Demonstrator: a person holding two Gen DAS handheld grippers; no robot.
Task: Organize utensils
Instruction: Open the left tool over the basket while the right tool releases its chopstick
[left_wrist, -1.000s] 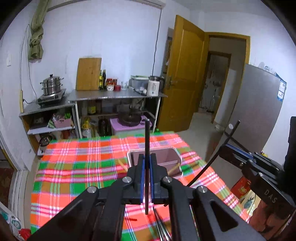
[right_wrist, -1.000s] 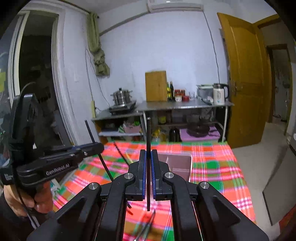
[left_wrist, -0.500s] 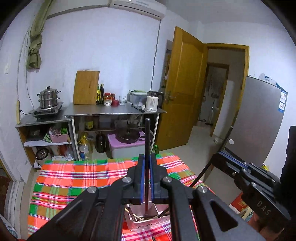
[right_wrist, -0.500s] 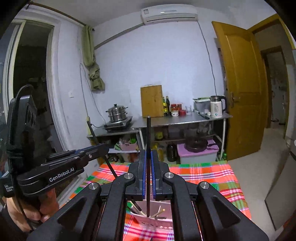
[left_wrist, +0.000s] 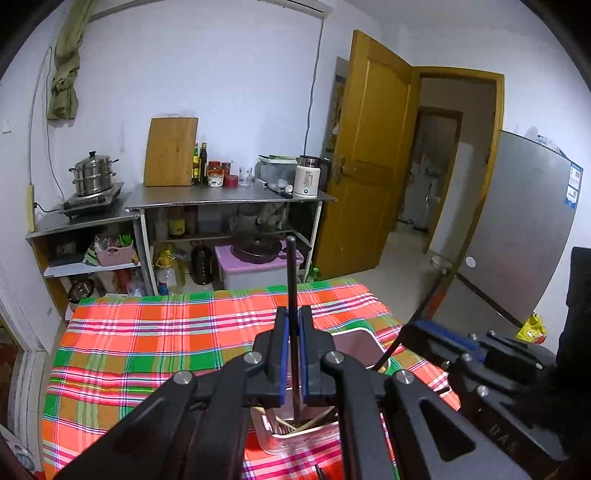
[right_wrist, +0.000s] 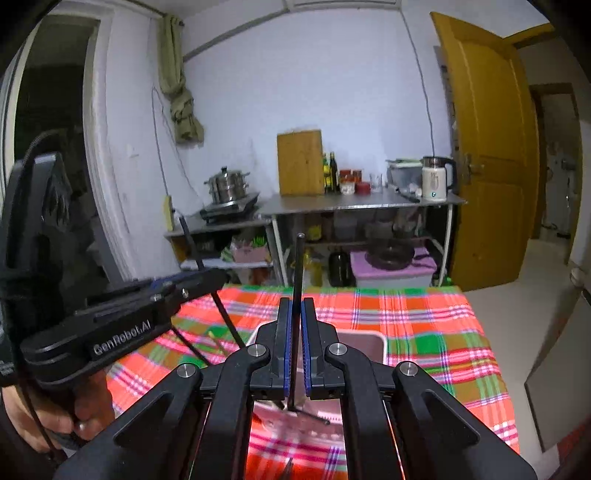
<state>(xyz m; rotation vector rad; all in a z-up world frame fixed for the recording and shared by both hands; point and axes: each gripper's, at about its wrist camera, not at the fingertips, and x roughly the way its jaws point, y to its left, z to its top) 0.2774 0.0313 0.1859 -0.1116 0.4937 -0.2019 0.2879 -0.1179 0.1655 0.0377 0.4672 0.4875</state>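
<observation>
My left gripper (left_wrist: 291, 325) is shut on a black chopstick (left_wrist: 291, 273) held upright, its lower end down in the white utensil basket (left_wrist: 364, 338) on the plaid tablecloth. My right gripper (right_wrist: 294, 317) is shut on another black chopstick (right_wrist: 298, 266), also upright over the same basket (right_wrist: 369, 338). Several wooden chopsticks (left_wrist: 314, 424) lie inside the basket. The right gripper also shows in the left wrist view (left_wrist: 424, 326), and the left gripper in the right wrist view (right_wrist: 218, 275), each holding its chopstick aslant.
The table wears a red, green and orange plaid cloth (left_wrist: 147, 343). Behind it stand metal shelves (left_wrist: 229, 199) with a pot, cutting board, bottles and kettle. A yellow door (left_wrist: 365, 177) and a grey fridge (left_wrist: 517, 229) are at the right.
Both grippers have dropped toward the table after rising, and the basket now lies under the fingers with the chopsticks' lower ends in it.
</observation>
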